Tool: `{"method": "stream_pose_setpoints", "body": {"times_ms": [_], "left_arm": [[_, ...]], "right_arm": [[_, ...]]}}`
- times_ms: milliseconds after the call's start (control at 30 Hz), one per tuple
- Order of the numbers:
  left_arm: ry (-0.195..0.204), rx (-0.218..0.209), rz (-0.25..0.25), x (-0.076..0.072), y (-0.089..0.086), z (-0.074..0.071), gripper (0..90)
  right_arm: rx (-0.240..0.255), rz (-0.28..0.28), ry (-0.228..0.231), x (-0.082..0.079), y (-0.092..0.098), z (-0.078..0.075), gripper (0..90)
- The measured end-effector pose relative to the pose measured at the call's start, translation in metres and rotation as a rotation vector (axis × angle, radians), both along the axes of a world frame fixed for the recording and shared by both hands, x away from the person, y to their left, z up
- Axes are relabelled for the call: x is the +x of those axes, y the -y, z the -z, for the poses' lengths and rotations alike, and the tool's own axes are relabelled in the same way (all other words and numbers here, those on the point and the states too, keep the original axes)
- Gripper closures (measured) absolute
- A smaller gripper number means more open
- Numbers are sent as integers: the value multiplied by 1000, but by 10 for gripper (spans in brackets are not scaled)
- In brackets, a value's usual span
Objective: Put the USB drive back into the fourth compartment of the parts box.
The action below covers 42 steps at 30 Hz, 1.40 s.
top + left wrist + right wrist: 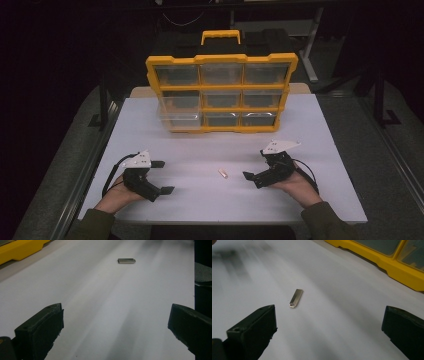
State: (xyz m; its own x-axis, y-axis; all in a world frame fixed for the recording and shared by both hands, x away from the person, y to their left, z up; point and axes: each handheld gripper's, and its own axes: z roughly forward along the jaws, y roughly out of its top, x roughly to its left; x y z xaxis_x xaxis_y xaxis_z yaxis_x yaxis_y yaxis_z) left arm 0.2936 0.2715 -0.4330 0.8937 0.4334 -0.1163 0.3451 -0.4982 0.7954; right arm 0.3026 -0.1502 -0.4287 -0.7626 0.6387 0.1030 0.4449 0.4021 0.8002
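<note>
A small metal bar (222,173) lies flat on the white table (220,200), between my two grippers. In the left gripper view the metal bar (126,261) lies far ahead of the jaws; in the right gripper view the metal bar (296,298) lies a short way ahead, left of centre. My left gripper (162,177) rests at the front left, open and empty, pointing right. My right gripper (255,165) rests at the front right, open and empty, pointing left toward the bar. A yellow organizer case (221,91) with clear drawers stands upright at the back of the table.
One lower-left clear drawer (181,117) of the case sticks out toward me. The case's yellow edge (402,271) runs across the upper right of the right gripper view. Bare table surface surrounds the bar. The table's front edge is just behind my hands.
</note>
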Motion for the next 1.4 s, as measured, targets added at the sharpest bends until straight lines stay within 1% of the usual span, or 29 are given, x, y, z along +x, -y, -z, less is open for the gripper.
{"method": "stream_pose_setpoints", "body": {"times_ms": [200, 667, 1400], "left_arm": [[0, 3, 2, 0, 0, 0, 0], [-1, 0, 4, 0, 0, 0, 0], [0, -3, 8, 0, 0, 0, 0]], "right_arm": [[3, -1, -10, 2, -1, 0, 0], [6, -10, -9, 5, -5, -2, 0], [13, -29, -7, 14, -16, -5, 0]]}}
